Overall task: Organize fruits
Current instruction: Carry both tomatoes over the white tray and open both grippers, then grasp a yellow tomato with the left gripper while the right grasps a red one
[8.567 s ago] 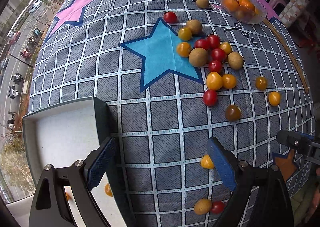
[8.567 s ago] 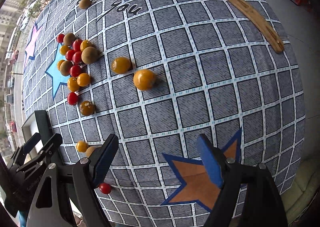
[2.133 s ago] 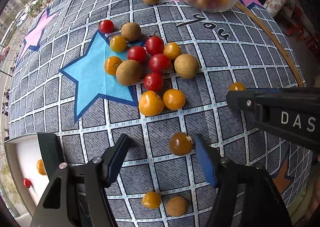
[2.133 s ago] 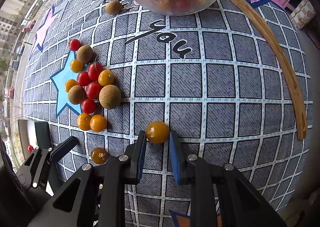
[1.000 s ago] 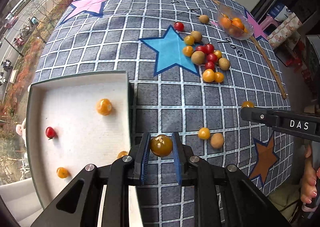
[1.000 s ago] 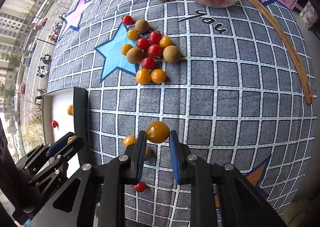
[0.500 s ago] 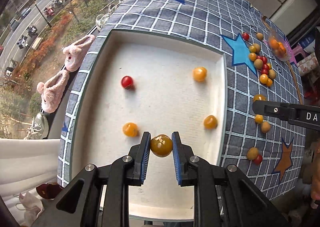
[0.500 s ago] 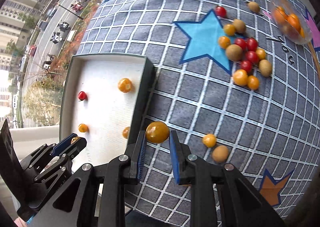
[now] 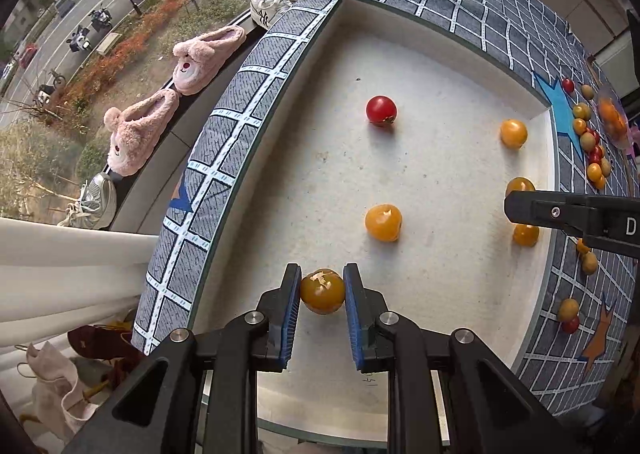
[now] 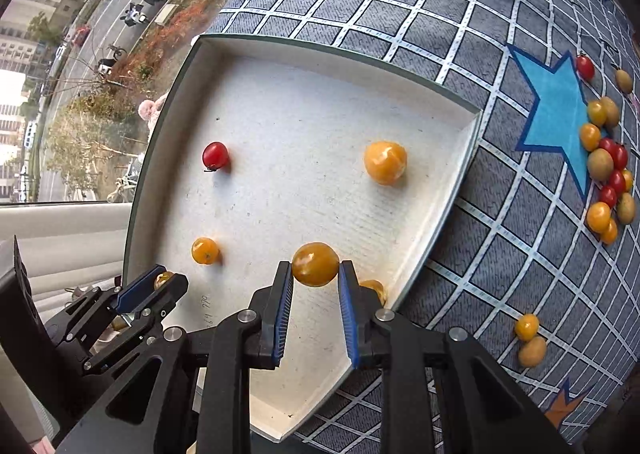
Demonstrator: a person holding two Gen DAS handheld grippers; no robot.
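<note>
My left gripper [image 9: 322, 278] is shut on a dark amber cherry tomato [image 9: 322, 291] and points down over the near part of the white tray [image 9: 440, 294]. My right gripper [image 10: 315, 270] is shut on a yellow-orange tomato [image 10: 315, 263] above the tray's [image 10: 300, 114] right side. A red tomato [image 9: 381, 110] and several orange ones, such as one in the tray's middle [image 9: 383, 222], lie in the tray. The right gripper's side [image 9: 560, 212] shows in the left wrist view, and the left gripper [image 10: 160, 284] shows low on the left in the right wrist view.
A pile of red, yellow and brown fruit [image 10: 604, 166] lies by the blue star [image 10: 556, 114] on the checked tablecloth. Two loose fruits [image 10: 528, 338] sit near the tray's corner. A glass bowl of oranges [image 9: 612, 122] stands beyond. The table edge, slippers [image 9: 176, 94] and a curtain [image 9: 60, 254] are to the left.
Both grippers have travelled from over the tablecloth to above the tray and rolled, each keeping its tomato. The tray now fills both views.
</note>
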